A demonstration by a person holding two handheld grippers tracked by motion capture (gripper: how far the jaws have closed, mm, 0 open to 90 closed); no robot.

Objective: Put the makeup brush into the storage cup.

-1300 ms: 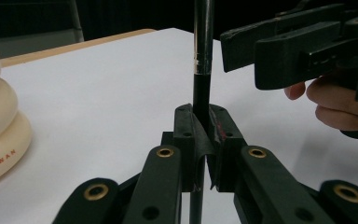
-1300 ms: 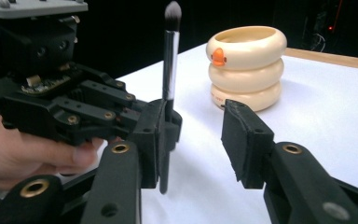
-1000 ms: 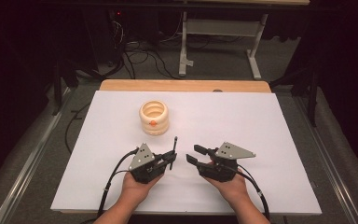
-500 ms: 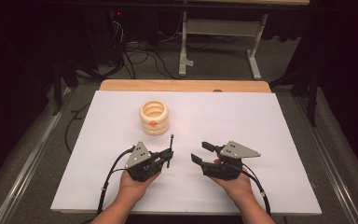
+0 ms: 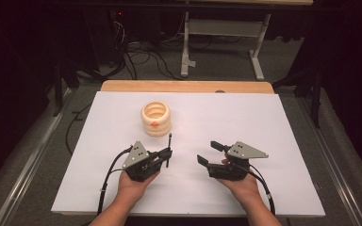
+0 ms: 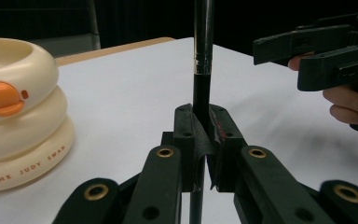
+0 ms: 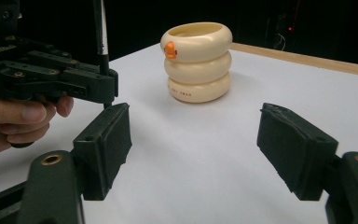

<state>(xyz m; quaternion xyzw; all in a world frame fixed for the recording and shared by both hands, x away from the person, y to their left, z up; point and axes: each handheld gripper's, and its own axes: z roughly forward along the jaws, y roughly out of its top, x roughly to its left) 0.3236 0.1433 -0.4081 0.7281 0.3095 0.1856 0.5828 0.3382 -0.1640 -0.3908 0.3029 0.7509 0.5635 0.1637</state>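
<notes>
The left claw [image 5: 166, 157] is seen clamped on a thin dark rod [image 5: 169, 147], w/ its jaws pressed narrow round the shaft. The rod [image 6: 202, 70] is held upright, long axis vertical; a pale band is marked partway up it. The right claw [image 5: 210, 152] is held wide, nothing between its pads [image 7: 109, 140], just right of the left one & at abt the same nearness on the white tabletop [image 5: 245, 117].

Farther off, the cream ring holder [image 5: 156, 117] is found: three stacked rings w/ an orange mark on the front, standing upright, open at the top. It lies beyond the rod & slightly left, apart from it. The left claw is judged the nearer one, so the coming move is prob. a carry forward and left, rod kept vertical over the opening.

Hard to make out: the rod's top is cut off in the left gripper view, and its lower end is hidden behind the jaws, so whether it touches the tabletop can't be told. The holder's inside is not visible. Lettering on the bottom ring [image 6: 25, 173] is partly legible only.
</notes>
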